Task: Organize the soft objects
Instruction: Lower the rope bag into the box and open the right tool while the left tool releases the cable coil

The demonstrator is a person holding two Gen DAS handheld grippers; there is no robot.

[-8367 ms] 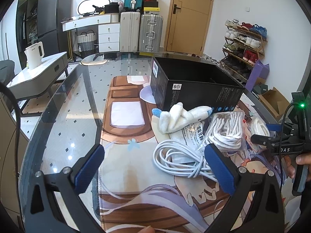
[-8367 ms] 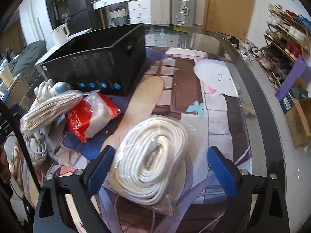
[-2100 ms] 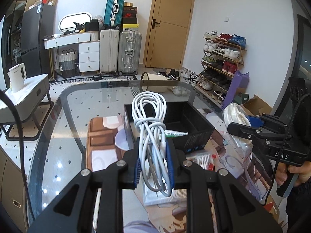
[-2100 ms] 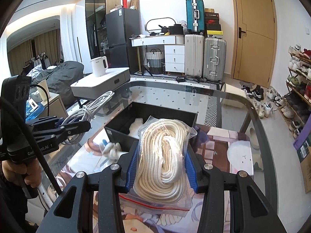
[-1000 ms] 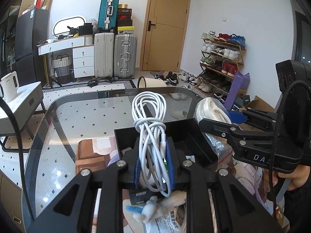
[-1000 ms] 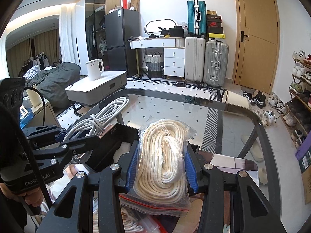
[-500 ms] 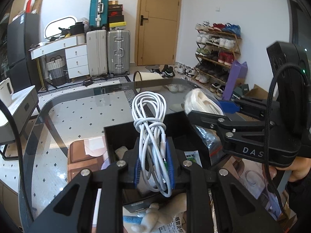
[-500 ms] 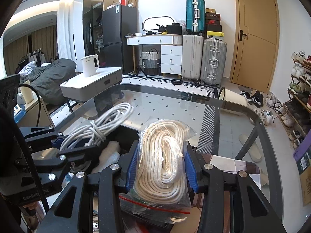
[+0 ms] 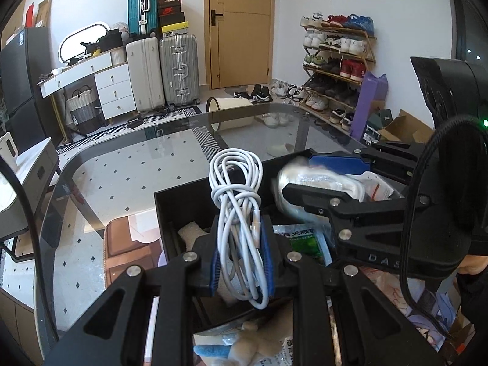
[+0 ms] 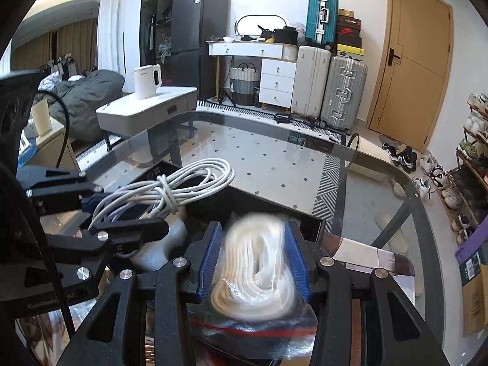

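Observation:
My left gripper (image 9: 241, 262) is shut on a coiled white cable (image 9: 236, 195) and holds it upright over the black box (image 9: 183, 201). In the right wrist view that cable (image 10: 164, 195) hangs at the left over the box. My right gripper (image 10: 253, 259) has its jaws spread apart around a bagged coil of cream rope (image 10: 256, 262), which is motion-blurred and sits low between the pads, inside the black box (image 10: 268, 207). In the left wrist view the right gripper (image 9: 323, 180) is over the box with the bagged rope (image 9: 308, 180) between its fingers.
The box stands on a glass table (image 9: 128, 164) with a printed mat (image 9: 128, 244). Inside the box lie a green-labelled packet (image 9: 305, 241) and a white soft item (image 9: 190, 231). A plush toy (image 9: 241, 347) lies in front of the box.
Both grippers moved forward and down over the black box. The right jaws have opened wider and the bagged rope has dropped lower between them, blurred. The left gripper still holds the cable.

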